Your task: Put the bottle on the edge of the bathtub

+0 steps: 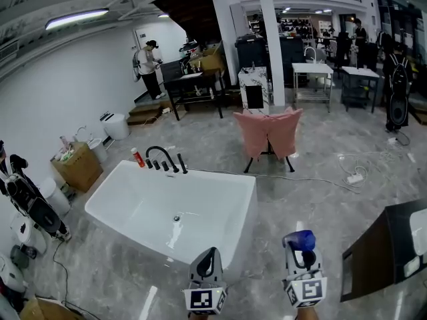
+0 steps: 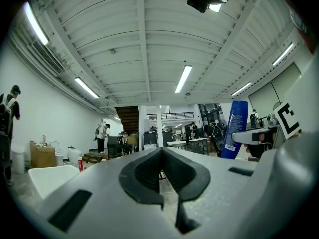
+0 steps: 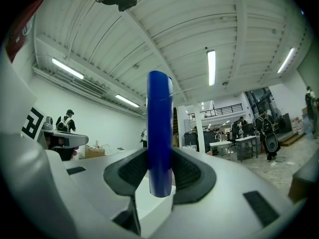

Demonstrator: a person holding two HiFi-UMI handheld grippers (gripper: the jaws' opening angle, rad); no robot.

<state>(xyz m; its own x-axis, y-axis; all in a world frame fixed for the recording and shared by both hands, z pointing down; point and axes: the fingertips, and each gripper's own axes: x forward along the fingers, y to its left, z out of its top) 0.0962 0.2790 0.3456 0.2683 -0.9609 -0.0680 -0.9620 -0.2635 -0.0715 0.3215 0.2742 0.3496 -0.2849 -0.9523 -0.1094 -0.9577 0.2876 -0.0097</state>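
A glossy blue plastic bottle [image 3: 159, 133], a smooth upright cylinder, sits pinched between the right gripper's [image 1: 301, 253] ribbed black pads, just right of a white, smooth-walled rectangular bathtub [image 1: 235, 235] on marbled grey floor [image 1: 313, 179]. The left gripper [image 1: 209, 260], jaws pressed together and empty, hovers at the tub's near corner.
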